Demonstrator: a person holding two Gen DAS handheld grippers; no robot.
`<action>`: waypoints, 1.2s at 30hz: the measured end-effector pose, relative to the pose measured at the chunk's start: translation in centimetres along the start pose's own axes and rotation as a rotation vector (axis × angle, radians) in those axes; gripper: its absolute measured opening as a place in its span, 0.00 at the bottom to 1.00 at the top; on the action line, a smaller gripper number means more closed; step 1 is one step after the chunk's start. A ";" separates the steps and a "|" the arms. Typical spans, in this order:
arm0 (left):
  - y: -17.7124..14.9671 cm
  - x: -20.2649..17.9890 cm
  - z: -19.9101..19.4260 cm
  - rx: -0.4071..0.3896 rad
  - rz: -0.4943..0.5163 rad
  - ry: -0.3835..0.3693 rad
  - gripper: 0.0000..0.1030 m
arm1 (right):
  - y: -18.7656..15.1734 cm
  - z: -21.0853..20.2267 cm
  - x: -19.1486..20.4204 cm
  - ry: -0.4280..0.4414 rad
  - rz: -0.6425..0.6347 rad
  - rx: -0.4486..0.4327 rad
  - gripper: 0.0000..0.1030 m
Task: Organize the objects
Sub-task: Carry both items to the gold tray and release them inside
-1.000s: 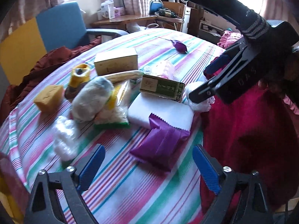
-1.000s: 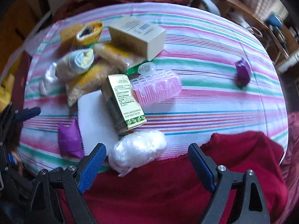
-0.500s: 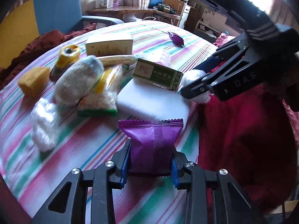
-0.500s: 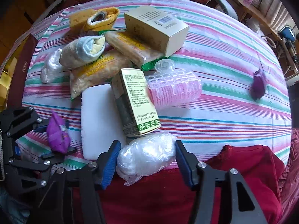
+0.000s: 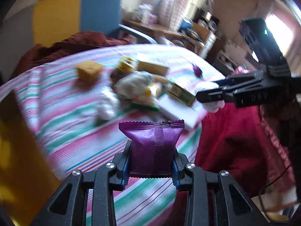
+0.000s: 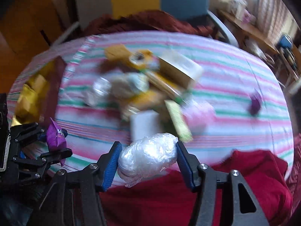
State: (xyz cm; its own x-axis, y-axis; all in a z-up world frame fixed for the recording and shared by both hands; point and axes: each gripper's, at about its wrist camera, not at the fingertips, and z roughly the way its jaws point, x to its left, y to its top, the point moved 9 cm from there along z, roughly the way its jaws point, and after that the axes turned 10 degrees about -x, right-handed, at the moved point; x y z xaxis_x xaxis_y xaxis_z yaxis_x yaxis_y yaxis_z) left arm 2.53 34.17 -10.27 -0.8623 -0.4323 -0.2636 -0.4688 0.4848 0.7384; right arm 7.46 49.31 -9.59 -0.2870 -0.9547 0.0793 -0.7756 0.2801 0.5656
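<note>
Left claw [image 5: 150, 166] clenched on purple packet [image 5: 153, 146], lifted off desk [image 5: 75, 131] near its front edge. Right claw [image 6: 148, 164] grasping clear plastic bundle [image 6: 148, 156]. Remaining pile [image 6: 150, 86] mid-desk unsorted; judging task barely begun.

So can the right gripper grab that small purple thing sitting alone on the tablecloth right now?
Probably not: the right gripper is shut on the plastic-wrapped bundle, so its jaws are full. Otherwise the small purple thing sits unobstructed.
</note>
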 end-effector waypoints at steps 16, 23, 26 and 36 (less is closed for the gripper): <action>-7.2 19.0 -16.3 -0.109 -0.257 0.497 0.36 | 7.3 5.8 27.2 0.404 -0.237 -0.010 0.57; -11.4 22.5 -19.3 -0.118 -0.349 0.628 0.78 | 11.7 8.2 35.0 0.568 -0.115 -0.025 0.80; -11.4 23.2 -20.4 -0.158 -0.391 0.640 0.78 | 11.2 8.6 35.1 0.548 -0.105 -0.017 0.80; -7.6 23.5 -19.1 -0.186 -0.414 0.537 0.82 | 6.1 9.5 30.6 0.412 -0.098 0.013 0.80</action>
State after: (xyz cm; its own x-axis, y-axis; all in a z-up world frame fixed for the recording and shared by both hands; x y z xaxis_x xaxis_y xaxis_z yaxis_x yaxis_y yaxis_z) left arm -10.49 5.79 -10.26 -0.3839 -0.8922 -0.2380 -0.6563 0.0823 0.7500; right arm -11.38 22.77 -11.58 0.0349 -0.9367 0.3485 -0.7960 0.1848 0.5765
